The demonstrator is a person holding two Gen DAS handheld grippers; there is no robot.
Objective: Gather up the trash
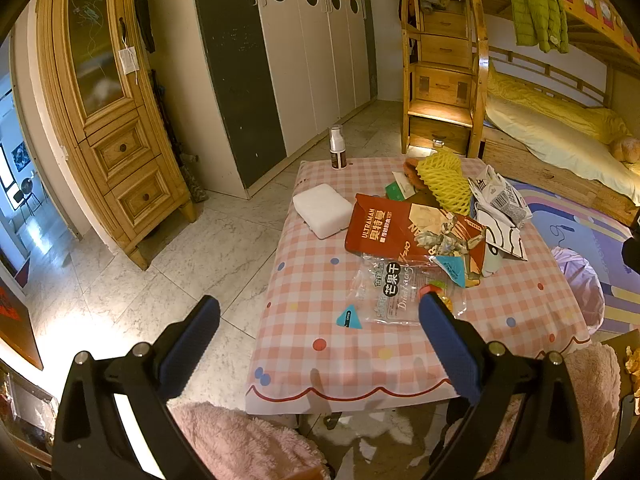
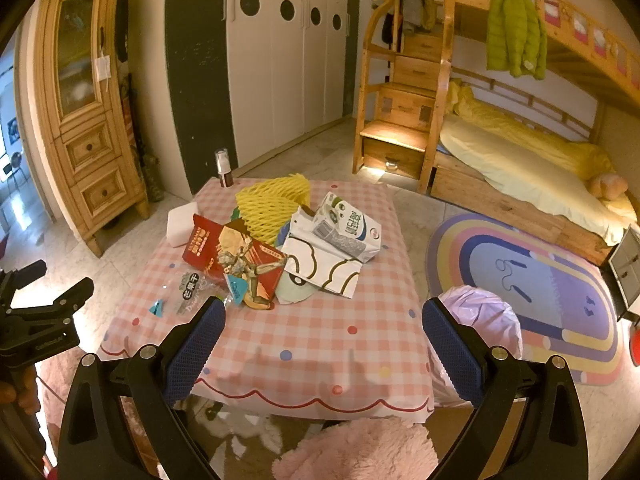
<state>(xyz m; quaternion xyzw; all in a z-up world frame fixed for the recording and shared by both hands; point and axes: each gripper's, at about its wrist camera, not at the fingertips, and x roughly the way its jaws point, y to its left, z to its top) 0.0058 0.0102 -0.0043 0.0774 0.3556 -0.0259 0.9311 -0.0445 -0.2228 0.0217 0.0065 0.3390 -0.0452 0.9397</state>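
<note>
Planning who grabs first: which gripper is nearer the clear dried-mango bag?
Left. The left gripper hangs open at the clear dried-mango bag, one finger overlapping its near edge. The right gripper is open further right, over bare tablecloth.

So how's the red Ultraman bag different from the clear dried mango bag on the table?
The red Ultraman bag is opaque with a printed figure; the clear mango bag shows the checked cloth through it. The red one is larger and lies farther in, with its edge over the clear one. Both are flat, empty-looking wrappers and lie untouched.

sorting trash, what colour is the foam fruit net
Yellow foam fruit net, clearest in the right wrist view.
</note>
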